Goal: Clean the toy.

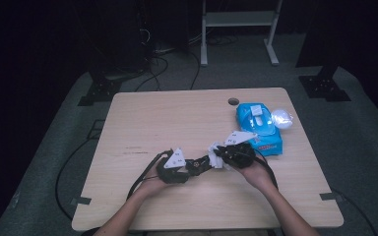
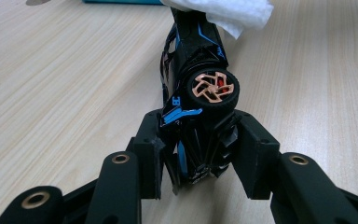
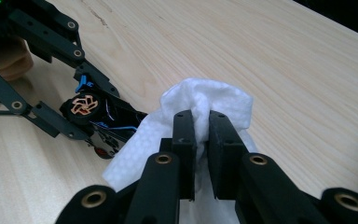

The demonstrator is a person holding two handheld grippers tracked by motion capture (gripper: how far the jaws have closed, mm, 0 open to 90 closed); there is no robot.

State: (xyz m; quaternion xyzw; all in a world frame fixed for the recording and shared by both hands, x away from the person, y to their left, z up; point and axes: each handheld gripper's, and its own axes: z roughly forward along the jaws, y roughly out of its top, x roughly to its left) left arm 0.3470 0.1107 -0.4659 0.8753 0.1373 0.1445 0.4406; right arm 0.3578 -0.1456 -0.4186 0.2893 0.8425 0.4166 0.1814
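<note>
Black and blue, the toy car (image 2: 198, 88) sits clamped in your left gripper (image 2: 196, 154), its jaws pressed against the car's sides at one end. In the left gripper view the car points away from the camera, one wheel (image 2: 212, 87) with an orange hub turned up toward the lens, so the car lies on its side rather than on its wheels. Its far end disappears under a white wipe (image 2: 233, 11).

Your right gripper (image 3: 203, 135) is pinching that wipe (image 3: 205, 105), jaws nearly together with a fold of the cloth bunched between them. The rest of the wipe drapes down over the end of the car (image 3: 107, 123), touching it.

From the high view, both grippers meet near the middle of the worktop (image 1: 167, 118), toward your edge: your left gripper (image 1: 189, 167) with the car, your right gripper (image 1: 221, 153) coming in against it with the wipe (image 1: 215, 150). A blue wipe pack (image 1: 258, 128) lies just beyond your right hand (image 1: 256, 172), near the right edge, with a crumpled clear wrapper (image 1: 281, 118) beside it.
</note>
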